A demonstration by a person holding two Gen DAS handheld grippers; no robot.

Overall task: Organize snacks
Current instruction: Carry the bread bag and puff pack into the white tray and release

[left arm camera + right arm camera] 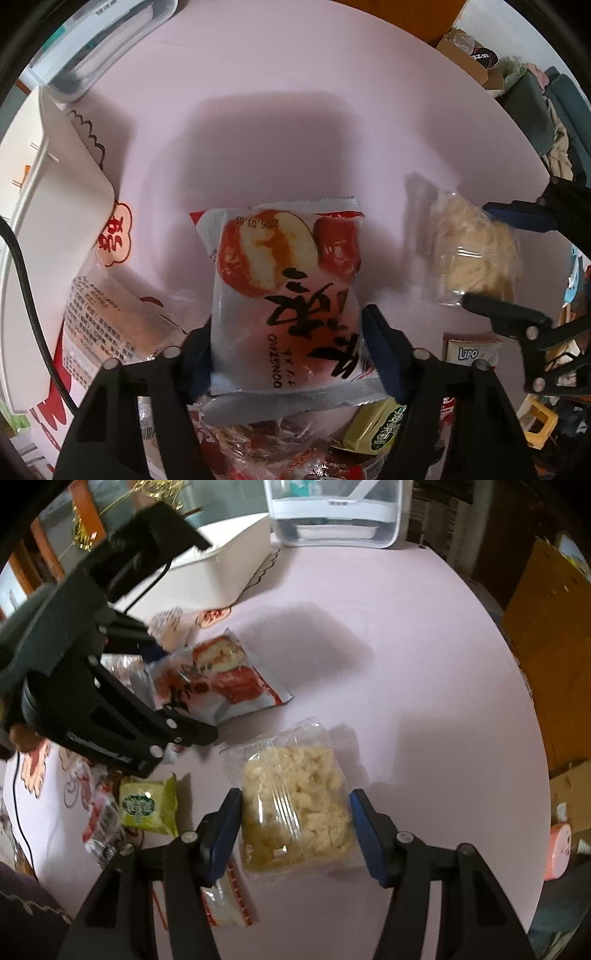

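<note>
A red-and-white cake packet [284,280] sits between the fingers of my left gripper [288,325], whose pads press on both of its long edges. The right wrist view shows the same packet [229,679] tilted in the left gripper [184,692]. My right gripper [295,794] is shut on a clear packet of pale yellow crumbly snack [295,812], its blue pads against both sides. From the left wrist view that clear packet [476,251] looks blurred in the right gripper [480,254], with its shadow on the pink table [295,92].
A white box [55,221] and a clear storage bin [332,513] stand at the table's far side. Several loose packets lie near me, among them a green one [147,805] and a Lipo one [469,350]. A black cable [29,295] runs past the box. Cardboard boxes [546,627] stand beyond the table's right edge.
</note>
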